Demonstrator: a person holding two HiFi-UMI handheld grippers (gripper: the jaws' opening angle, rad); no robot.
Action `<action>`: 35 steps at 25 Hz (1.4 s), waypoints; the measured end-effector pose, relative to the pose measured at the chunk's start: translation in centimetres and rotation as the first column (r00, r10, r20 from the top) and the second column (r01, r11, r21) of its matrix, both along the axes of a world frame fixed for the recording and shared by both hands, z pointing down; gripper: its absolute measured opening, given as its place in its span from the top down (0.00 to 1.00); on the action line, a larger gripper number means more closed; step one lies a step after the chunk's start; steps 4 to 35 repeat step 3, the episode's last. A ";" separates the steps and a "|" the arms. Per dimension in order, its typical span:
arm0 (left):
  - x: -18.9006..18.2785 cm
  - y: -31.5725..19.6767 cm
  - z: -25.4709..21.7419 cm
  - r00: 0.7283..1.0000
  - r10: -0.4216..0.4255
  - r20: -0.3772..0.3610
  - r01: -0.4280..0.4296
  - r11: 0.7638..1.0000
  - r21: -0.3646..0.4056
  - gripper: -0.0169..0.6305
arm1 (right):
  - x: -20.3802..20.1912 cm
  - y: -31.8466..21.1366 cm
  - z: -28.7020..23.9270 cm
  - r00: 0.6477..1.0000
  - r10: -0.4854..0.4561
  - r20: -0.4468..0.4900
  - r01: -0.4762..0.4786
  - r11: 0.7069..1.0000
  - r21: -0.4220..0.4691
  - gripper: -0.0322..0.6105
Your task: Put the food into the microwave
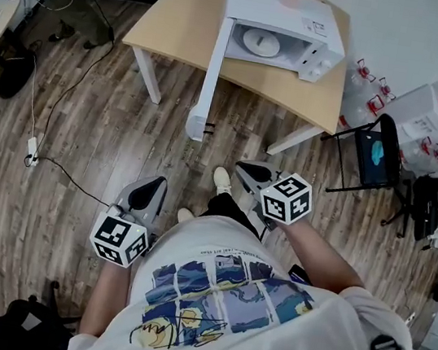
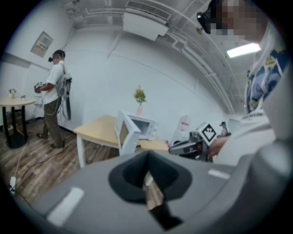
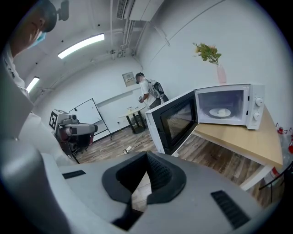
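Microwave (image 1: 309, 20) open, food (image 3: 223, 111) on plate (image 1: 252, 45) inside, left gripper (image 1: 158, 183) and right gripper (image 1: 242, 166) fingers pressed together, empty

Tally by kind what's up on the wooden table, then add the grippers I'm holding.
Microwave, door open: 1
Plate inside it: 1
Vase of flowers: 1
Grippers, both shut and empty: 2, the left gripper and the right gripper
Total: 5

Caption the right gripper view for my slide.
Shut right hand-held gripper faces open white box-shaped microwave on light wooden table.
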State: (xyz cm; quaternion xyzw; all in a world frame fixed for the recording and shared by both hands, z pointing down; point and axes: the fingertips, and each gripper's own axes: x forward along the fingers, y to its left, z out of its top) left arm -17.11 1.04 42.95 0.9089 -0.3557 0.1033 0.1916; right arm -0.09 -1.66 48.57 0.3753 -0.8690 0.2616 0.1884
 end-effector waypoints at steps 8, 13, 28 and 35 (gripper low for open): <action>0.1 -0.6 0.2 1.000 -0.002 0.002 0.002 1.000 -0.004 0.96 | 0.2 -0.4 0.0 1.000 -0.001 -0.001 0.001 1.000 0.000 0.94; 0.1 -0.6 0.2 1.000 -0.002 0.002 0.002 1.000 -0.004 0.96 | 0.2 -0.4 0.0 1.000 -0.001 -0.001 0.001 1.000 0.000 0.94; 0.1 -0.6 0.2 1.000 -0.002 0.002 0.002 1.000 -0.004 0.96 | 0.2 -0.4 0.0 1.000 -0.001 -0.001 0.001 1.000 0.000 0.94; 0.1 -0.6 0.2 1.000 -0.002 0.002 0.002 1.000 -0.004 0.96 | 0.2 -0.4 0.0 1.000 -0.001 -0.001 0.001 1.000 0.000 0.94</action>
